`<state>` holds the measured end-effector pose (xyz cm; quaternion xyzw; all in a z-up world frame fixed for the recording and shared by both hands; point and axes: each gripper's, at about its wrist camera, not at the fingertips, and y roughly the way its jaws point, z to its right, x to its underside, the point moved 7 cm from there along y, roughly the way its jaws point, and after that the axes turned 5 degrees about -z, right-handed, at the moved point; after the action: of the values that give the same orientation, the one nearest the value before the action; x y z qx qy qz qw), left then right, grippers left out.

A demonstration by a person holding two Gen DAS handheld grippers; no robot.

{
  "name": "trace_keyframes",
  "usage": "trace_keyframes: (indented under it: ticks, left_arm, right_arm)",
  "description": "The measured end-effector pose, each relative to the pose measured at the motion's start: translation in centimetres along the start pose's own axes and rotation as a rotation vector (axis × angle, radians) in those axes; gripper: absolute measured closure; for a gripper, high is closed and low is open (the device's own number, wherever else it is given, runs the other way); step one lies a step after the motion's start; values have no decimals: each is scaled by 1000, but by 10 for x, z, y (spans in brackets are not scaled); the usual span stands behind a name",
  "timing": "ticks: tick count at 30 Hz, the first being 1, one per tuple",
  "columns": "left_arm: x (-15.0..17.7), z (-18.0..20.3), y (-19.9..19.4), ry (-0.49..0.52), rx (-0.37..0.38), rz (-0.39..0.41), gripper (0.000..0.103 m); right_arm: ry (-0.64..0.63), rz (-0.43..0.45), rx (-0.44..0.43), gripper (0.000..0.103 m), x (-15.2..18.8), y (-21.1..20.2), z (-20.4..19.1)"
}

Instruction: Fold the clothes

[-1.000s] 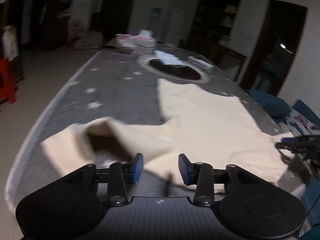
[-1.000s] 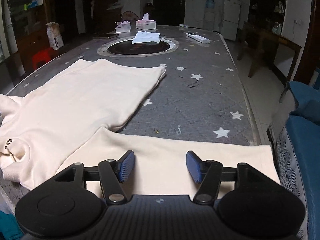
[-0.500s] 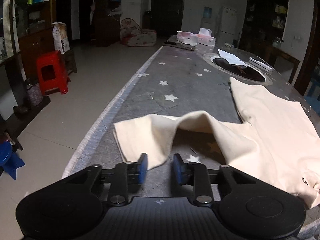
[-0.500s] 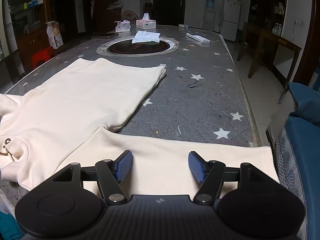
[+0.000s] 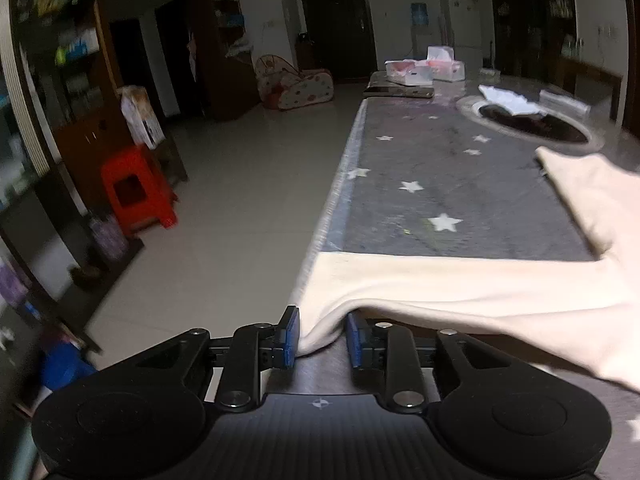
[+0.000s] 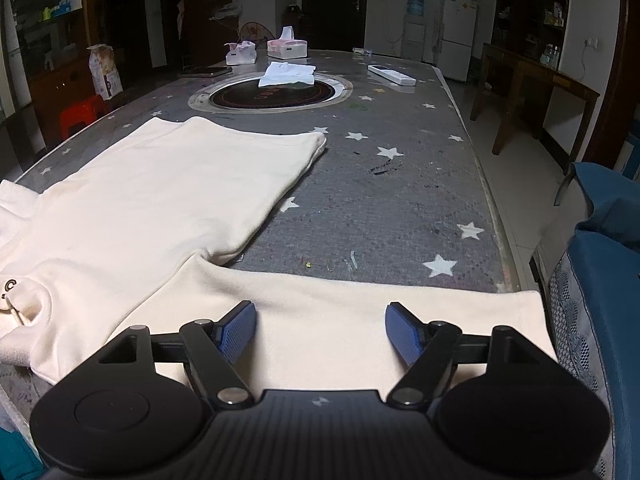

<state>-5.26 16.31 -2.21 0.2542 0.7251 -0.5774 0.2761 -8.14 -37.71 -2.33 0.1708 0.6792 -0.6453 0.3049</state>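
Cream garment soft matt cloth; table cover grey, rough-woven.

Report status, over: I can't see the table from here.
Left gripper shut on cream sweatshirt, sleeve cuff at table edge. Right gripper open over other sleeve. Sweatshirt flat, unfolded. Nothing in the way.

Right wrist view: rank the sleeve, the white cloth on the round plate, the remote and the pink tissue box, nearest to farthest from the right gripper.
1. Sleeve, directly under the open right gripper.
2. White cloth, mid-table on the round plate, slightly left.
3. Remote, to the right; too close to the cloth to rank firmly.
4. Pink tissue box, at the far end.
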Motion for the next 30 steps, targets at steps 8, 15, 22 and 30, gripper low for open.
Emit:
trace_keyframes:
  ticks: [8, 15, 22, 30]
  left_arm:
    - [-5, -21, -12, -107, -85, -25, 65]
    - [-23, 62, -46, -43, 257, 58, 65]
    - [-6, 117, -30, 67, 356, -1, 65]
    - [-9, 88, -23, 52, 253, -35, 64]
  right_arm:
    - [-51, 8, 25, 29, -6, -8, -6]
    - [-108, 46, -39, 29, -20, -14, -34]
    - [-155, 21, -95, 29, -13, -3, -58]
    - [-135, -3, -94, 30, -24, 4, -45]
